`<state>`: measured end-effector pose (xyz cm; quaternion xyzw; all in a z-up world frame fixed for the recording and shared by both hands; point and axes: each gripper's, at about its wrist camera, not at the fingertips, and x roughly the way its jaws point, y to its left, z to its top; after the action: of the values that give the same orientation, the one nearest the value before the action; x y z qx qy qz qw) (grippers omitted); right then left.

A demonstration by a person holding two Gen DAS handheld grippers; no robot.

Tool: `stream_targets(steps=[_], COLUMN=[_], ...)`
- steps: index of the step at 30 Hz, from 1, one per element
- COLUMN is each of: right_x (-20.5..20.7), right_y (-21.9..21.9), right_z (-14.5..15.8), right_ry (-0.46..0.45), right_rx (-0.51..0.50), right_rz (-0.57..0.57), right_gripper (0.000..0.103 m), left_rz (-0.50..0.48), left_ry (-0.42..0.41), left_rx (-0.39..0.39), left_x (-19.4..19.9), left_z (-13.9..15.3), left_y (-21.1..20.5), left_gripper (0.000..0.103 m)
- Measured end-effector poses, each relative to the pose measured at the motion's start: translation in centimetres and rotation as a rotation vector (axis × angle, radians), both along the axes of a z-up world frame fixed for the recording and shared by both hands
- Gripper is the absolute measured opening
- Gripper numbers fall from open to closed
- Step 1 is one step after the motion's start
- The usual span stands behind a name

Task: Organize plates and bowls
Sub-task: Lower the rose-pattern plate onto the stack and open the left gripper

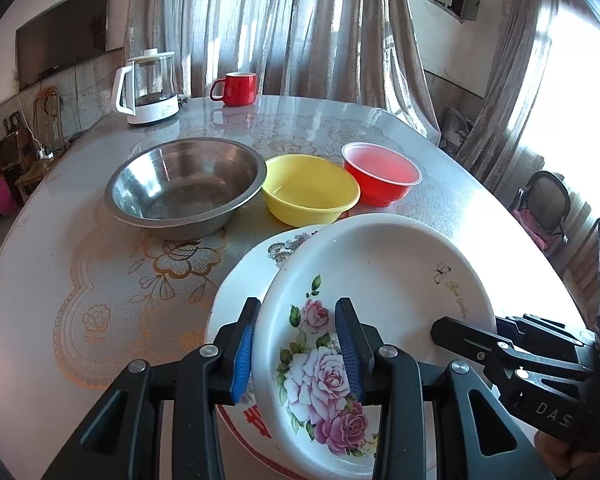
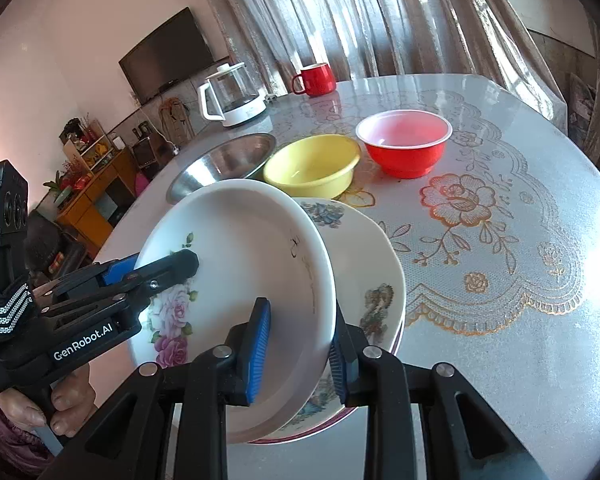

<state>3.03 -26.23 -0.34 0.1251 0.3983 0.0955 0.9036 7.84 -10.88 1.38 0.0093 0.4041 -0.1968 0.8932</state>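
Rose dish point(image 1: 380, 280) tilted, both hand-held grippers clamping opposite rims.

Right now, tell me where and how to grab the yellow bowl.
Grip the yellow bowl by its near rim, one pad inside and one outside the wall, coming down from above on the side facing the plates. It sits upright and empty, and the steel bowl crowds its left side while the red bowl stands close on its right.
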Motion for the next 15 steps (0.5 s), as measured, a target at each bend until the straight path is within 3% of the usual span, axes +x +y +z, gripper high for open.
stream_targets(steps=[15], right_x=[1.7], right_y=[1.1], right_z=[-1.4], right_ry=[0.006], right_rx=[-0.141], right_rz=[0.025], right_gripper=[0.039], left_rz=[0.033], left_ry=[0.063], left_rx=[0.015], left_x=[1.0], left_z=[-1.8], left_y=[-0.1], left_gripper=[0.038])
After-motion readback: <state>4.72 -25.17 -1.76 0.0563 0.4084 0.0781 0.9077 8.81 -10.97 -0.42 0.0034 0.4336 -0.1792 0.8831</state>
